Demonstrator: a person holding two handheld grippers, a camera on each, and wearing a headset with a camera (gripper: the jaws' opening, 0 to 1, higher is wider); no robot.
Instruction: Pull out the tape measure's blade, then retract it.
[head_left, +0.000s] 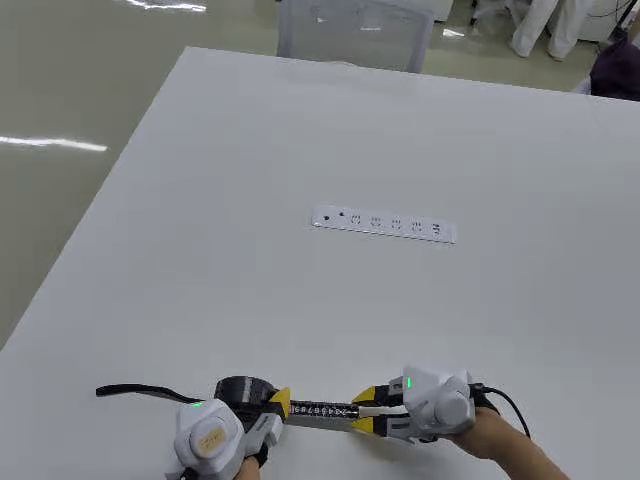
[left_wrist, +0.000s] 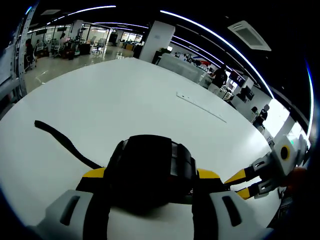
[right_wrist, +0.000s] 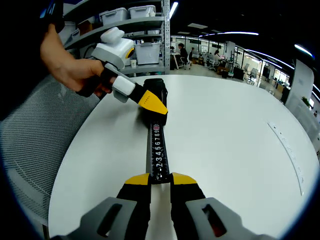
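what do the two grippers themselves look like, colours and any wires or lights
They are a matching pair. The left gripper and right gripper each have a chunky white housing, grey-and-black jaw arms and wedge-shaped yellow fingertips. A small green light glows on top of each housing. A thin black cable loops out from the back of the right one.

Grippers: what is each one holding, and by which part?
The left gripper clamps the tape measure by its black case; the right gripper pinches the end of the pulled-out blade.
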